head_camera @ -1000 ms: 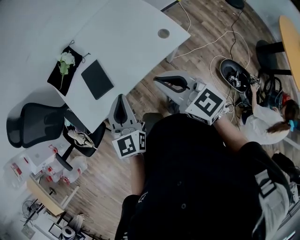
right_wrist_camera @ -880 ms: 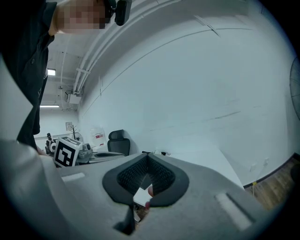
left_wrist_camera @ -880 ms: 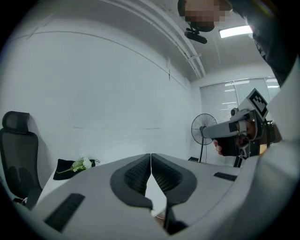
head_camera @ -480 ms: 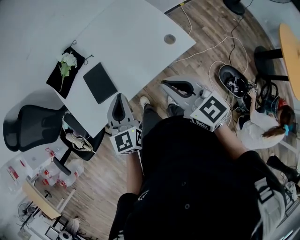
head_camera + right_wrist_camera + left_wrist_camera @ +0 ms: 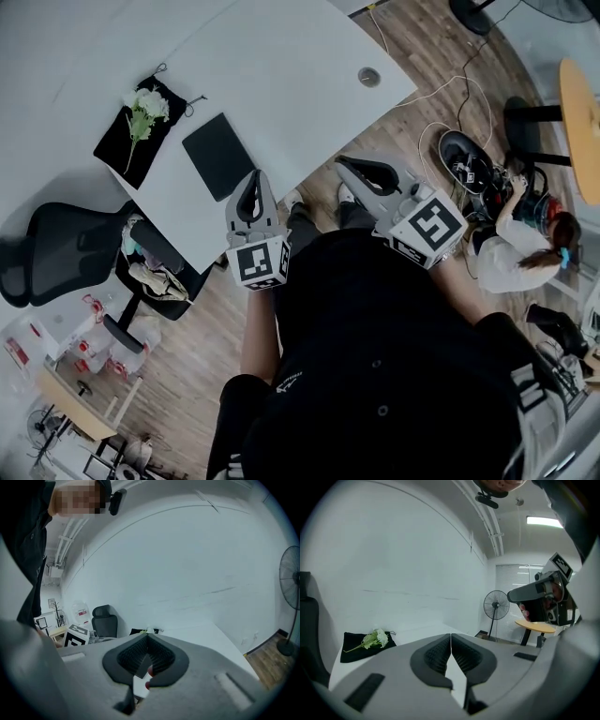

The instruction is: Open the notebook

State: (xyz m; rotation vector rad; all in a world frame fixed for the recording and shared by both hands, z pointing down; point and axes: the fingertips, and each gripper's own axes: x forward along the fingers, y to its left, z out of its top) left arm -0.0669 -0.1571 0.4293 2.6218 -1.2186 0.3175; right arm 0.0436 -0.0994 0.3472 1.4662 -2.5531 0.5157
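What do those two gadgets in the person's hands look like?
Both the left gripper and right gripper are smooth grey shells tapering to a beak, lined with black ribbed pads. Each carries a white cube printed with black square markers. The person wears a black top.

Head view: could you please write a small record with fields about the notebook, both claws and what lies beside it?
notebook: closed, flat on the white table
left claw: shut, empty, near the notebook
right claw: shut, empty, off the table's edge
beside notebook: black cloth with white flowers
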